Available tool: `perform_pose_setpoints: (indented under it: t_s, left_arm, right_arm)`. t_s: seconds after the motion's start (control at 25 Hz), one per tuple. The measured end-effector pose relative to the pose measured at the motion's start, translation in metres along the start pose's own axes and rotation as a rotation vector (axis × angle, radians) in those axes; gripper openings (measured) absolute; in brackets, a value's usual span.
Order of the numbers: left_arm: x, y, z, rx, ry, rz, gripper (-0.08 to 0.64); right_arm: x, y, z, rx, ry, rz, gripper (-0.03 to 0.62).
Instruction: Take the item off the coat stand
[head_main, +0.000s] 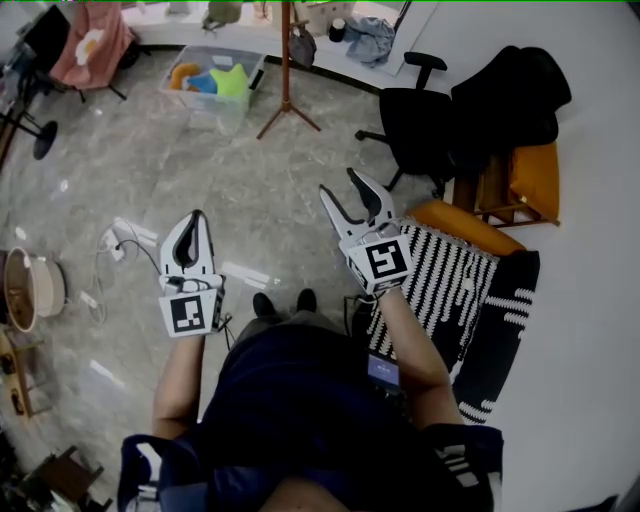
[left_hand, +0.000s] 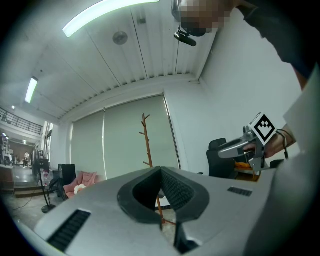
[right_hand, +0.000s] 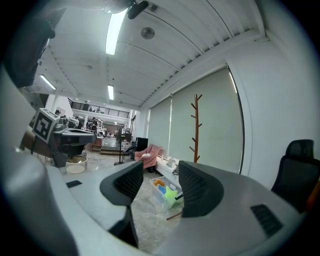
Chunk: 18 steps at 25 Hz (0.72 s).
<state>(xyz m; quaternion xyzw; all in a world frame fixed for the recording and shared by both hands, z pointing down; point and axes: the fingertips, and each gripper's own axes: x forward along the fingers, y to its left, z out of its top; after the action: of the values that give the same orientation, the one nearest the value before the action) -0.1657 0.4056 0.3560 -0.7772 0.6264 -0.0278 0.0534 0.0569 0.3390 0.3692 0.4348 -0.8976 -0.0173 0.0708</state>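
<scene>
**A:** Nearest the lens?
**B:** Dark shorts and two bare forearms at the bottom of the head view. Just above them, left of centre, the left gripper, jaws pressed together tip to tip, nothing pinched. Right of centre, the right gripper, jaws spread, nothing between them.

**A:** Pointing where?
**B:** Both up the frame, toward the far wall. Well apart from each other.

**A:** Around the feet?
**B:** A pair of black shoes between the two grippers. To the right, a black-and-white striped mat. To the left, a white power strip with its cable, on the grey marbled floor.

**A:** Further out?
**B:** At upper right, a black office chair. Beside it a dark garment draped above an orange cushion on a wooden frame. Upper left of centre, a clear bin of bright toys. In the top left corner, a pink armchair.

**A:** And the task's thing?
**B:** At top centre, the wooden coat stand, legs splayed on the floor, well apart from both grippers. Just right of its pole, a dark grey bag. Hanging or merely beside: impossible to tell.
</scene>
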Motion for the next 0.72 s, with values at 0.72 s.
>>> perform_pose_setpoints:
  t_s: [0.72]
  left_arm:
    - [0.026, -0.020, -0.003, -0.001, 0.017, 0.033, 0.025]
  right_arm:
    - [0.018, -0.043, -0.008, -0.037, -0.006, 0.065, 0.327]
